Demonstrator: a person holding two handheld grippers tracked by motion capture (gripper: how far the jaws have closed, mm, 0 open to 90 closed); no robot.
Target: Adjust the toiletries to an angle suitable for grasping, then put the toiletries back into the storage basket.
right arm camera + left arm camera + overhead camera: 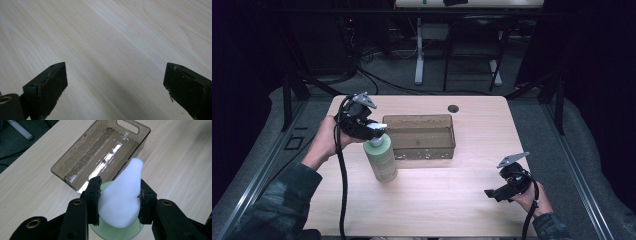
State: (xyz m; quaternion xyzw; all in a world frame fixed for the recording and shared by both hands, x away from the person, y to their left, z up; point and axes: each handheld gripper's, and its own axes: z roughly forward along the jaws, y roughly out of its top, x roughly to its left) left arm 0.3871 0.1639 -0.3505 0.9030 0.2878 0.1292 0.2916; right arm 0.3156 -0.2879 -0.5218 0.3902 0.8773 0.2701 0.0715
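Left tongs (117, 200) clamp the green bottle's (382, 160) white pump (121, 197); right tongs (115, 85) gape, empty; no legible label.

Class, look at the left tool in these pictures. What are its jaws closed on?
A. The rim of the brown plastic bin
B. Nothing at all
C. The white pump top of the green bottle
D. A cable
C: in the left gripper view the left tool presses on both sides of the white pump top of the green bottle, beside the bin.

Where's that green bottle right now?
In the high view, the green bottle stands upright left of centre on the table, beside the clear bin, its white cap clamped by the left tool.
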